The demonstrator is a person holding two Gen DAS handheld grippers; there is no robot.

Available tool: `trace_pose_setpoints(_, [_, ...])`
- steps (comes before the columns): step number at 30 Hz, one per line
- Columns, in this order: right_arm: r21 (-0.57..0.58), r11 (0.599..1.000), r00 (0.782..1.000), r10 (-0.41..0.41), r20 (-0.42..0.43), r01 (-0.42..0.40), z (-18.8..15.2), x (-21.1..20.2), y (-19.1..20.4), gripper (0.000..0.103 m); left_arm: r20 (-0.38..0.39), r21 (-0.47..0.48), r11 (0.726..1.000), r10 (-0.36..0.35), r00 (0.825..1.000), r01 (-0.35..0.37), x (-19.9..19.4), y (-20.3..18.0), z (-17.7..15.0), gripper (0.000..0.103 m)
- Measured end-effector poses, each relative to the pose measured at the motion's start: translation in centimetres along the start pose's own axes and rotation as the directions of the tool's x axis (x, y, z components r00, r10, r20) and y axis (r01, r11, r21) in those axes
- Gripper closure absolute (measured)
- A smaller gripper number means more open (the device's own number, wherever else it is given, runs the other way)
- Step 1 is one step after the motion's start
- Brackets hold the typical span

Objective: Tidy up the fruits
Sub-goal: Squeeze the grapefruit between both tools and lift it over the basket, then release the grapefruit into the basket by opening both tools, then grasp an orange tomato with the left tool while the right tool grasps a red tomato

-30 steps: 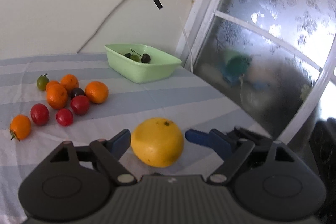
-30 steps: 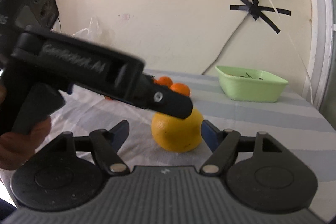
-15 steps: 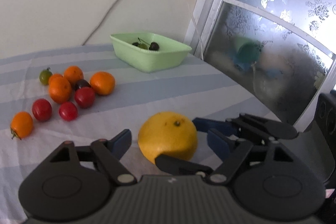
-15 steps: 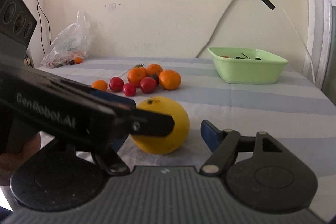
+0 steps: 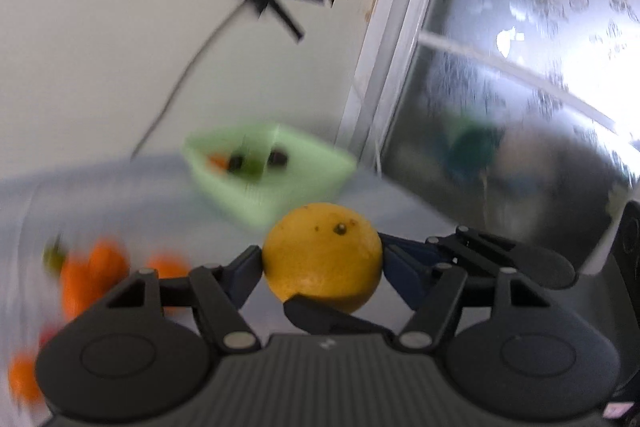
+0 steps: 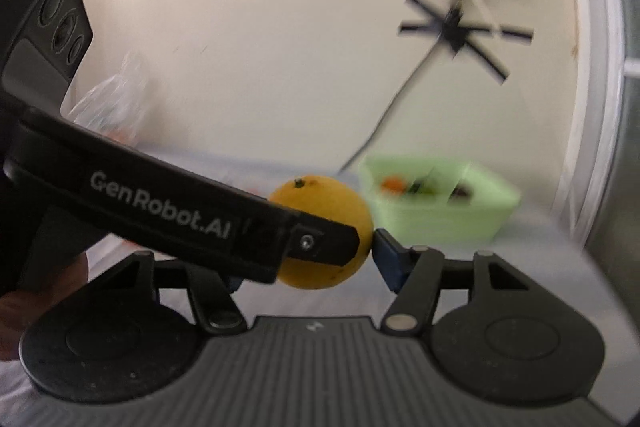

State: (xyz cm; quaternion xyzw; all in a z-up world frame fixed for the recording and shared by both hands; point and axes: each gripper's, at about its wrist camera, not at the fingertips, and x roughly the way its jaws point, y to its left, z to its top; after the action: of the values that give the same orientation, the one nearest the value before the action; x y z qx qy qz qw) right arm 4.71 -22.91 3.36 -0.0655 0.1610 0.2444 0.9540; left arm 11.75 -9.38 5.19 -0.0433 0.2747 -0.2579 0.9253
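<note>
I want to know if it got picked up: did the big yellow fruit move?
Yes. The yellow fruit has gone up: it lay on the table well below the green tub, and now overlaps the tub's near edge, pinched between both tools.

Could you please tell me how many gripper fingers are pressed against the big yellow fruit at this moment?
4, probably. Left gripper: one finger on each side of the yellow fruit. Right gripper: one blue pad on its right side; the opposite finger is hidden behind the left gripper.

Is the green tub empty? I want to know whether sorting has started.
Not empty. The green tub holds a few small fruits: something orange and some dark pieces show above its rim, blurred in both wrist views.
</note>
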Motion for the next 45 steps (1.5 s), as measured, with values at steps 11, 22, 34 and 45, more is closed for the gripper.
trace_pose_setpoints(11, [0.159,0.987,0.998,-0.02,-0.052,0.028,3.2,9.9,-11.1,0.037,-0.038,-0.111,0.994,0.018,0.999,-0.022,13.3,3.3,6.7,0.035])
trace_pose_setpoints(22, [0.086,0.992,0.995,-0.094,-0.029,0.096,1.5,10.3,-11.5,0.035,-0.044,-0.097,0.994,0.048,0.998,-0.052,14.5,2.8,6.1,0.031])
trace_pose_setpoints(34, [0.228,0.974,0.997,-0.029,0.074,0.011,2.4,5.4,-10.6,0.073,0.178,-0.211,0.963,0.206,0.962,-0.167,-7.7,8.8,1.1,0.031])
trace_pose_setpoints(45, [0.263,0.944,0.966,0.233,-0.11,-0.198,-0.5,4.6,-1.4,0.082,0.057,-0.391,0.863,0.371,0.927,-0.321,-13.9,13.4,-8.8,0.031])
